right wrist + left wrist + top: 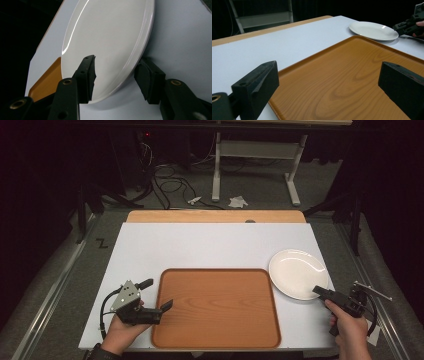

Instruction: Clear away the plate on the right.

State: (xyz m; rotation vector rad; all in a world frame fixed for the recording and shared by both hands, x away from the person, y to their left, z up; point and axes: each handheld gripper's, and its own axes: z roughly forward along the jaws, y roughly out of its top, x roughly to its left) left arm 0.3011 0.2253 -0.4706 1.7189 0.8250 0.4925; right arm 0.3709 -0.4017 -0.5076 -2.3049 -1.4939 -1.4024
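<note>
At about eight o'clock on the white table [150, 245], the left hand [120, 332] holds the left gripper [157, 296] with its jaws spread wide. One jaw hangs over the bare table just outside the tray's left rim, the other over the tray's near-left corner. In the left gripper view the same wide gap straddles that rim, and neither jaw clearly touches anything.

The wooden tray [216, 307] lies at six o'clock, flat and bare.

Just beside its far-right corner, at about four o'clock, sits the white plate [298, 272]. The right gripper [320, 291], held by the right hand [350, 332], meets the plate's near edge. In the right gripper view its jaws stand apart, with one over the plate's face and the other outside and below the rim. The rim lies between them, not pinched.
</note>
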